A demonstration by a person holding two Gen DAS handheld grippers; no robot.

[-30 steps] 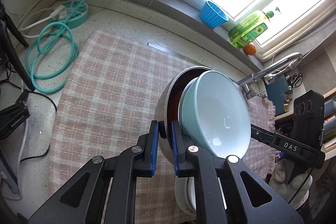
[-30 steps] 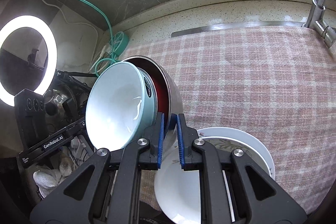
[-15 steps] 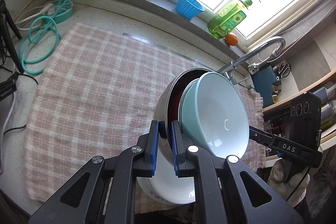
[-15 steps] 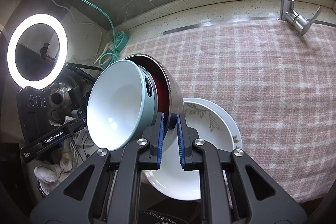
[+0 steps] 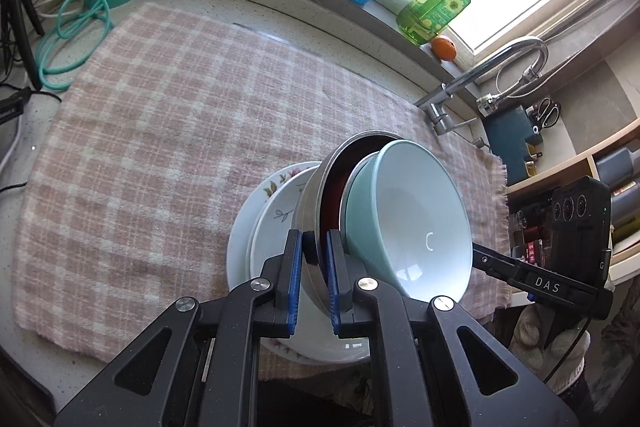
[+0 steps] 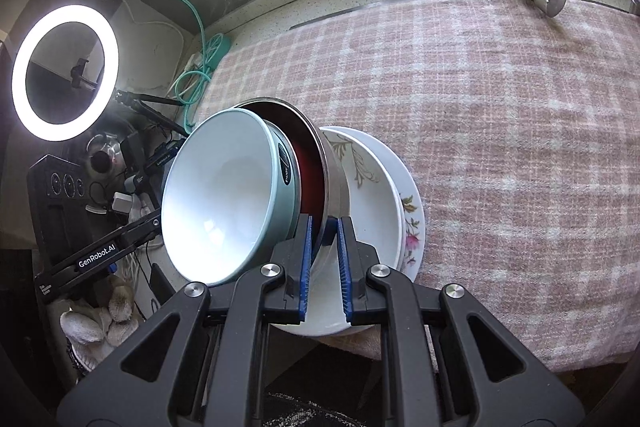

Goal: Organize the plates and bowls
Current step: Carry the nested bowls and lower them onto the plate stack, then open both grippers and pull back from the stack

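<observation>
Both tongs have carried the nested bowls sideways over the plate stack (image 5: pixel 256 227). Left tongs (image 5: pixel 314 283) and right tongs (image 6: pixel 324 267) clenched on steel bowl (image 5: pixel 312 195) rim; teal bowl (image 5: pixel 416 223) inside, tilted, above checked cloth (image 5: pixel 160 131).

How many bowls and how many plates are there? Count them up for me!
Bowls: 2, a steel bowl with a light blue bowl nested inside it.
Plates: 2, stacked on the checked cloth: a flowered plate under a white plate.
Total: 4
</observation>
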